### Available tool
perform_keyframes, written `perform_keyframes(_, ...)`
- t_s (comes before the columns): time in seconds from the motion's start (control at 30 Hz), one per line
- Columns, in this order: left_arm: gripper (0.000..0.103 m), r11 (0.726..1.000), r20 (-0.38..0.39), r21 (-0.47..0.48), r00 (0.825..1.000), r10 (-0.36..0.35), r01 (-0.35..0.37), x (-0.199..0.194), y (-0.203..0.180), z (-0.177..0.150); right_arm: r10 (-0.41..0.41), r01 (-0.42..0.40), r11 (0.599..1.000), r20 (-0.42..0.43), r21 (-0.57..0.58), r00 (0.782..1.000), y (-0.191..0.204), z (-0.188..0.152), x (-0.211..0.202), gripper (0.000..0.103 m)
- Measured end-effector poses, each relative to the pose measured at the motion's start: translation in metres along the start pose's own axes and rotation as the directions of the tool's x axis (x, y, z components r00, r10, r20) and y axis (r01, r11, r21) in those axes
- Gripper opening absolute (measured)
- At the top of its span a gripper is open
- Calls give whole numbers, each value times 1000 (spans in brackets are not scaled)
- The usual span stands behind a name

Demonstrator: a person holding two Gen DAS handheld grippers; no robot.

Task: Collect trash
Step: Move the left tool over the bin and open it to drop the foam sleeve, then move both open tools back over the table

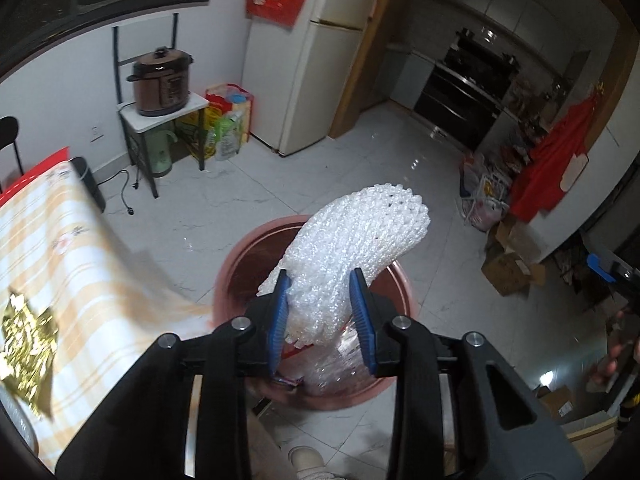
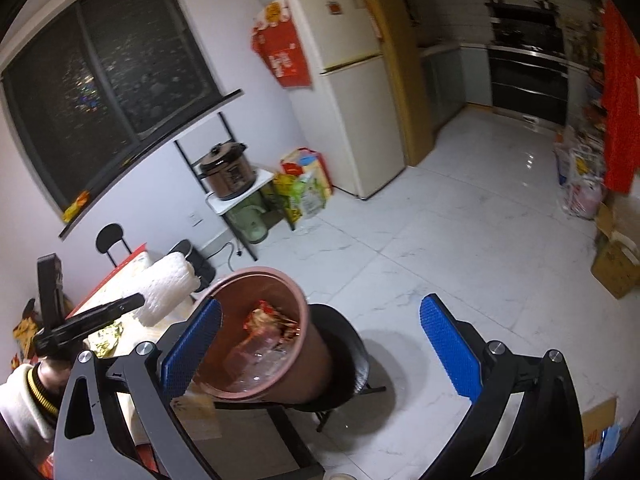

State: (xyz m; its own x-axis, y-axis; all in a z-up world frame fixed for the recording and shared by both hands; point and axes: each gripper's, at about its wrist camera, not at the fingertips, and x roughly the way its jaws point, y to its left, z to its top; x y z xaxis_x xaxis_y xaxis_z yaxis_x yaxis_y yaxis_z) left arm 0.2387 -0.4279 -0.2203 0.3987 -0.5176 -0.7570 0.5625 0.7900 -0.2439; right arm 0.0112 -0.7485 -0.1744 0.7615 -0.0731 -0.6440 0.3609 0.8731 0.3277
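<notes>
A: Since it is only foam netting, the white fruit sleeve (image 1: 360, 248) should weigh next to nothing — soft, springy, and it squashes where the left gripper (image 1: 322, 312) pinches its lower end between the blue pads (image 1: 280, 312).

B: Where is it, exactly?

A: In the air over the pink bin (image 1: 400, 304), its free end arching up and away from the gripper. The bin stands on a dark chair seat (image 2: 348, 356) beside the tabletop (image 1: 80, 248).

B: Is that a good place to hold it?

A: I judge so. The mesh is rough, so it won't slip, and nothing in it can break. A grip near one end lets the rest flop, though, and being so light it may cling to the pads on release rather than drop.

B: And the right gripper (image 2: 320, 344)?

A: Spread wide, nothing between its pads, off to the side of the bin.

B: What can't you make out?

A: The bin's bottom — there are red wrappers (image 2: 272, 320) and clear plastic (image 2: 256, 364) inside, but how deep they go is hidden. In the left wrist view the sleeve and gripper cover much of the bin's mouth. The gold foil wrapper (image 1: 24, 332) on the tabletop is blurred and cut off at the edge, and the tabletop itself runs out of view.
</notes>
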Motion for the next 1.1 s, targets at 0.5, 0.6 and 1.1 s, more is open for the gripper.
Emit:
perform_keyframes(0.5,83,1000,40,-1,999,9,-9,-15,-8,7,55,-55,998,18,2,998,7,-1,1,98)
perform_keyframes(0.6,84,999,80,-17,996,43,-42,-48,4,1,91,-91,996,26,-18,995,21,4,3,98)
perform_keyframes(1.1,84,897,187,-273,895,404,-348,-259,123,-79,366,-370,916,-58,-155,929,149,11,47,98)
